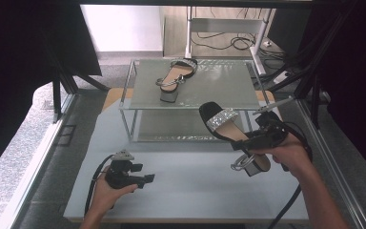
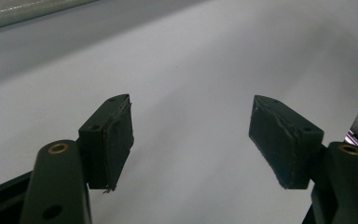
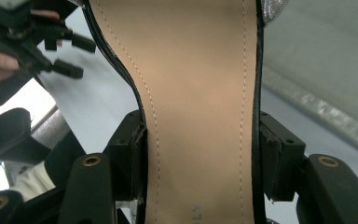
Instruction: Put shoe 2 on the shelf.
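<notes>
Two sandals are in sight, a matching pair with black soles, tan insoles, sparkly toe straps and block heels. One sandal (image 1: 229,130) is off the table, clamped across its waist by the right gripper (image 1: 248,141); its toe points up and away toward the shelf, its heel (image 1: 253,164) hangs low near the person's right hand (image 1: 289,153), and a metal-ringed ankle strap (image 1: 239,163) dangles beside the heel. In the right gripper view the two black pads (image 3: 129,161) press on either edge of the tan insole (image 3: 198,116), one pad per side, so the jaws are closed on the shoe at a wide setting.

The second sandal (image 1: 175,76) lies on the top of a glass shelf (image 1: 219,86), toe toward the far side, heel toward the person, ankle strap lying open. The shelf has two glass levels on a metal frame and stands at the far end of the table (image 1: 186,186).

There are two grippers, one in each hand. The left gripper (image 1: 145,179) rests low over the near left part of the table, held in the left hand (image 1: 112,183), well apart from both shoes. In the left gripper view its two pads (image 2: 116,140) stand wide apart with nothing between them, just the pale tabletop beyond. It also appears at the upper left of the right gripper view, jaws spread.
</notes>
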A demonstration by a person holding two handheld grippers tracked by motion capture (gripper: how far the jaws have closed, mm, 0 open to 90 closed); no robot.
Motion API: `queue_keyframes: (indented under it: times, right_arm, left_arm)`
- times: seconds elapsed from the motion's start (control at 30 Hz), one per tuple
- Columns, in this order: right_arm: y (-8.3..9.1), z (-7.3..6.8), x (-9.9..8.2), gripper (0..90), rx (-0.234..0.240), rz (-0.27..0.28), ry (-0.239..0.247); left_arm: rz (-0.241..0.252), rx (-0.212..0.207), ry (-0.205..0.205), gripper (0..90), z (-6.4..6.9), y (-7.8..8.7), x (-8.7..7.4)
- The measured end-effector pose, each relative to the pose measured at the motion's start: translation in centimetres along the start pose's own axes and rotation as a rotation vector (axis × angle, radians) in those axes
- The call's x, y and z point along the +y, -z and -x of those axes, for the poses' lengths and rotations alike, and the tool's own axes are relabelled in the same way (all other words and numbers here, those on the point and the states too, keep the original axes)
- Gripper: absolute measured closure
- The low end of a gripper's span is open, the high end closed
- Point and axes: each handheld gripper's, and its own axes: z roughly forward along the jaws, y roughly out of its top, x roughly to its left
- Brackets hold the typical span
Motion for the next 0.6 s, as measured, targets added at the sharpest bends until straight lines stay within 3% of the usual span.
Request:
queue_keyframes:
  times: [0.3,0.6]
  right_arm:
    - [0.9,0.1,3.3,43.0,-0.014,0.017,-0.009]
    - [1.1,0.7,7.2,43.0,-0.044,0.022,-0.047]
  left_arm:
    - [0.001,-0.012,-0.004,30.4,0.0,0.0,0.0]
    - [0.003,-0.018,0.000,30.5,-0.2,0.3,0.0]
